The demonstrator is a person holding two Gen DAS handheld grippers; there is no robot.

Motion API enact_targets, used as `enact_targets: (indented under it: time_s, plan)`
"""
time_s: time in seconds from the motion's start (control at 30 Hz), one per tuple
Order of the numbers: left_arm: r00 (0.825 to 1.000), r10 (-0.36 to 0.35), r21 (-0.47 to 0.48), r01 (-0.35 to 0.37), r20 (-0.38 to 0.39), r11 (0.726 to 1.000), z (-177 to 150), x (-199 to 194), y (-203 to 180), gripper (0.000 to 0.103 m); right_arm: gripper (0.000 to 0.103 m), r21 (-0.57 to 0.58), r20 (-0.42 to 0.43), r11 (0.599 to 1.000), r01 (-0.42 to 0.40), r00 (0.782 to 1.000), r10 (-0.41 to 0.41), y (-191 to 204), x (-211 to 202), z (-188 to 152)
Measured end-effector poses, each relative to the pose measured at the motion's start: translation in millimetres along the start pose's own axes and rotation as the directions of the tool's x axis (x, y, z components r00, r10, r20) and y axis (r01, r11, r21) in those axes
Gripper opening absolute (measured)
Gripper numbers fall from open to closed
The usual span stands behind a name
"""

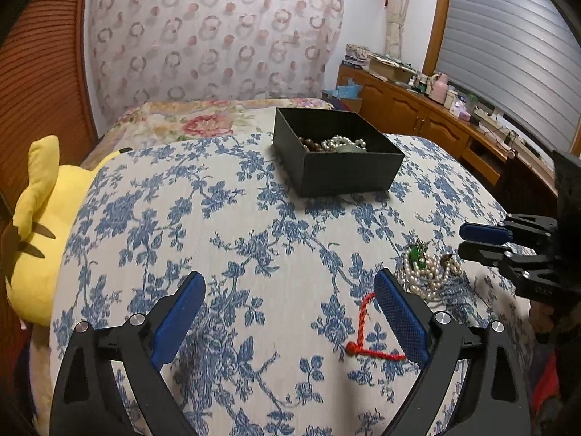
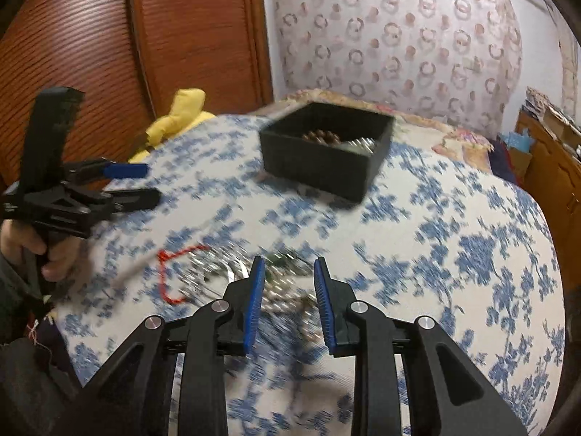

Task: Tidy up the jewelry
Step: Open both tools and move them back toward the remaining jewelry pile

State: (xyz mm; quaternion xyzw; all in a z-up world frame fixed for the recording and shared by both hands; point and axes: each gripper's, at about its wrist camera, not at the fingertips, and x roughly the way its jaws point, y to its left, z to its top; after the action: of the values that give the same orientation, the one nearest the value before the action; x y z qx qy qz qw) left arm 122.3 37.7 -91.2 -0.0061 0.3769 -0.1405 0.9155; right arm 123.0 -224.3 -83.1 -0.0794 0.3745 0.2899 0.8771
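Our right view is blurry, so the pearl pile (image 1: 428, 272) looks smeared there. Our left gripper (image 1: 290, 290) tips down, spread wide and empty; our right gripper (image 2: 287, 272) tips down, partly apart, grasping nothing.

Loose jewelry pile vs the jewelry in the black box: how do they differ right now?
The loose pile lies bare on the floral cover, near both grippers; the boxed jewelry sits farther back, walled in by the black box. The pile shows green stones; the boxed jewelry shows brown beads instead. A red cord lies beside the pile; none shows in the box. Both include white pearl strands.
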Motion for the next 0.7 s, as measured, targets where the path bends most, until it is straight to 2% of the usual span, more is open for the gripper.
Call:
enact_targets:
  time_s: [0.27, 0.5, 0.6, 0.7]
  plan:
    - [1.000, -0.016, -0.006, 0.016, -0.004, 1.000, -5.8, -2.0, -2.8, 0.090, 0.030, 0.005, -0.098, 1.000, 0.008, 0.995, -0.008, -14.4, 10.7, -16.0]
    - [1.000, -0.023, -0.004, 0.023, -0.015, 1.000, -8.2, 0.2, -6.3, 0.090, 0.030, -0.019, -0.115, 1.000, 0.024, 0.993, -0.026, -10.9, 18.7, -18.3]
    - [1.000, -0.024, -0.004, 0.024, -0.015, 1.000, -8.3, 0.2, -6.9, 0.090, 0.011, -0.030, -0.115, 0.999, 0.041, 0.992, -0.045, -10.9, 19.5, -17.8]
    - [0.999, -0.027, -0.005, 0.027, -0.017, 1.000, -8.7, 0.4, -7.9, 0.090, 0.009, -0.047, -0.108, 0.998, 0.052, 0.993, -0.057, -10.8, 17.8, -18.1]
